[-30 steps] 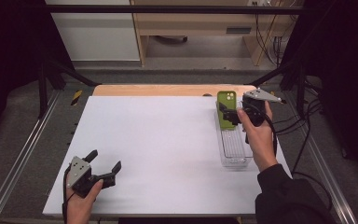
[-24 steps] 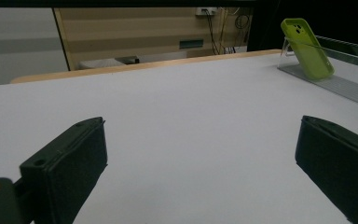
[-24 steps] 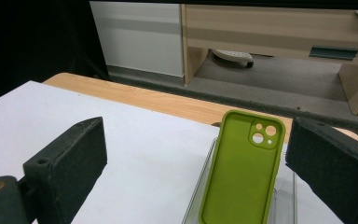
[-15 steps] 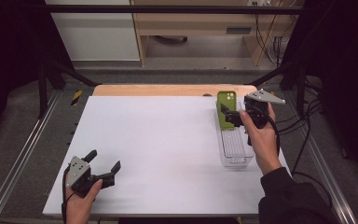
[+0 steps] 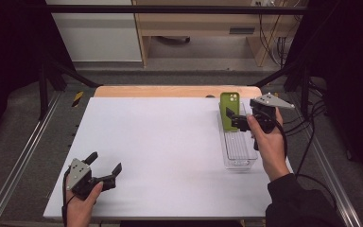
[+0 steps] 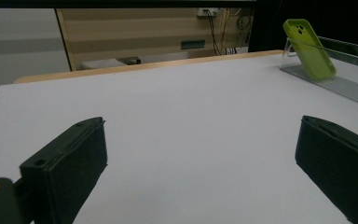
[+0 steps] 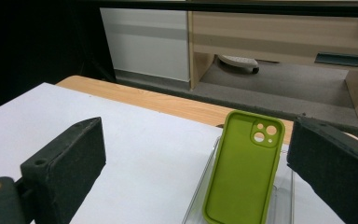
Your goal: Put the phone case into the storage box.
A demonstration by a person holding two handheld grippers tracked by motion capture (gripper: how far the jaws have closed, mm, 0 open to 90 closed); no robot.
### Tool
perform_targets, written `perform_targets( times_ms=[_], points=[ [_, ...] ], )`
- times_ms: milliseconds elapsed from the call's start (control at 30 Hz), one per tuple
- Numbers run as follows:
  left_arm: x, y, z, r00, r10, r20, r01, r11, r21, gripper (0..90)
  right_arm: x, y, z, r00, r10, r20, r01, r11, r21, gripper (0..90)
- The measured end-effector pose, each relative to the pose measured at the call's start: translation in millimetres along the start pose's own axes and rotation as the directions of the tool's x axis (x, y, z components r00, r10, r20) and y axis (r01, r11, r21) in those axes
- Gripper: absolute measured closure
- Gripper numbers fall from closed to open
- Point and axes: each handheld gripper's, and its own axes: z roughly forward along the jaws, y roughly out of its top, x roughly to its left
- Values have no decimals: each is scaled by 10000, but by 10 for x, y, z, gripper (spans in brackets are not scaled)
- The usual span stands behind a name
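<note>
The right gripper (image 5: 235,119) has moved a little forward over the clear tray (image 5: 238,163), its jaws apart — probably an approach to the green phone case (image 5: 230,111). The case leans at the tray's far end, long axis upward, camera holes on top. The left gripper (image 5: 105,169) rests with jaws apart.
</note>
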Motion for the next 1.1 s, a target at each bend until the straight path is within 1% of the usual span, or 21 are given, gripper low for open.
perform_targets(
  times_ms=[400, 800, 1100],
  points=[
    [18, -1, -13, 10000, -65, -71, 64, 10000, -38, 16, -67, -42, -125, 9999, 103, 57, -102, 9999, -113, 47],
    [25, -2, -14, 10000, -17, -87, 17, 10000, -9, 15, -120, -83, -239, 9998, 143, 118, -143, 9999, -61, 48],
    [29, -2, -15, 9999, -58, -99, 58, 10000, -20, 15, -144, -99, -346, 9998, 182, 35, -181, 9995, -266, 46]
  ],
)
